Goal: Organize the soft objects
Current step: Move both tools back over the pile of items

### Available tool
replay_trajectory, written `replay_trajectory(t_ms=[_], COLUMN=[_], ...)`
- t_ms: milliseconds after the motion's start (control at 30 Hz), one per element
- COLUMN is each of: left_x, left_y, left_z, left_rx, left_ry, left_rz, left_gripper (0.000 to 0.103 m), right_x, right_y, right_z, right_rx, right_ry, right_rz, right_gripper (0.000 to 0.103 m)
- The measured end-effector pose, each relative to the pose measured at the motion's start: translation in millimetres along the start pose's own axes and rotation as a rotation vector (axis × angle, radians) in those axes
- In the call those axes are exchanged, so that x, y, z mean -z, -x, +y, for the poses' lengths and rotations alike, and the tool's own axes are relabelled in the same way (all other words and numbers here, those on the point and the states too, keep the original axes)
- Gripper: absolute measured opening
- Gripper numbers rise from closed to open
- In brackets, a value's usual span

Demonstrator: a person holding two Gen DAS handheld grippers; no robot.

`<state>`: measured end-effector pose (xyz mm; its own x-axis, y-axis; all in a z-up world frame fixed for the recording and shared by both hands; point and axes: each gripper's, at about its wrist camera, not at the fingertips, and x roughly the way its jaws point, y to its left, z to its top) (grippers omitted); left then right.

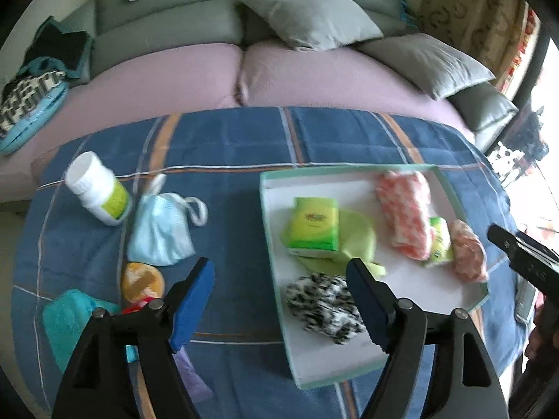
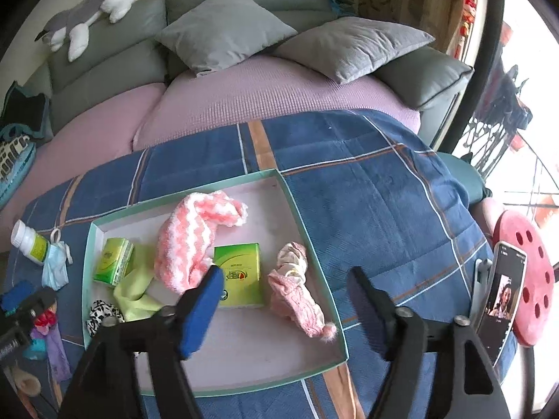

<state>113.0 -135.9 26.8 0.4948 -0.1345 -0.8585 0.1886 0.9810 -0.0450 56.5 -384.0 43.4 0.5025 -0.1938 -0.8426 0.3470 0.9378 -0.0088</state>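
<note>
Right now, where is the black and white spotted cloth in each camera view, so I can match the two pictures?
Left wrist view: the spotted cloth lies low in the middle, in the tray's near corner, partly behind the left gripper's right finger.
Right wrist view: the same cloth sits at the lower left, in the tray's near left corner.
Shared landmark: the green-rimmed tray.
</note>
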Motion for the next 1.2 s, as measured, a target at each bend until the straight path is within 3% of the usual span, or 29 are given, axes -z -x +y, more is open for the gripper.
replay_trajectory(t_ms=[33,67,100,133,333,667,933,1200], left_x=[-0.5,-0.7,-0.9,-1.4,-3.2,-4.7,-5.2,1.2], left_y=[-0.4,0.0,-0.4,-0.5,1.1,10.9,32.8,53.8], left_z=[4.7,8.3,12.3,16.8,39.0,65.5,99.8,141.3], left_rx=[-0.014,-0.023,-0.034,-0.048,-0.107,-0.071,-0.084,-0.163], left_ry=[0.011,0.021,0.033,0.046,0.093,0.187,0.270,0.343], left_rz=[-0.007,-0.012,-0.016,-0.025,-0.073,-0.126,-0.215,-0.270], left_gripper=[0.080,0.088,0.097,0.098,0.098,0.098,0.098,0.098], right_x=[0.2,0.2,0.3,0.3,-1.4,-2.2,-0.1,7.3], right_y=[-0.5,-0.9,-1.4,-1.8,-2.7,-0.5,4.0,7.0], right_z=[1.7,4.4,7.0,9.5,14.3,33.8,78.3,123.3], right_rx=[0.002,0.006,0.014,0.022,-0.032,-0.072,-0.152,-0.270], right_ry=[0.007,0.019,0.029,0.036,0.002,0.034,0.146,0.221], right_rz=[-0.001,-0.003,-0.007,-0.013,-0.022,-0.037,-0.070,-0.078], right_gripper=[0.084,0.087,0.094,0.103,0.103,0.103,0.103,0.103])
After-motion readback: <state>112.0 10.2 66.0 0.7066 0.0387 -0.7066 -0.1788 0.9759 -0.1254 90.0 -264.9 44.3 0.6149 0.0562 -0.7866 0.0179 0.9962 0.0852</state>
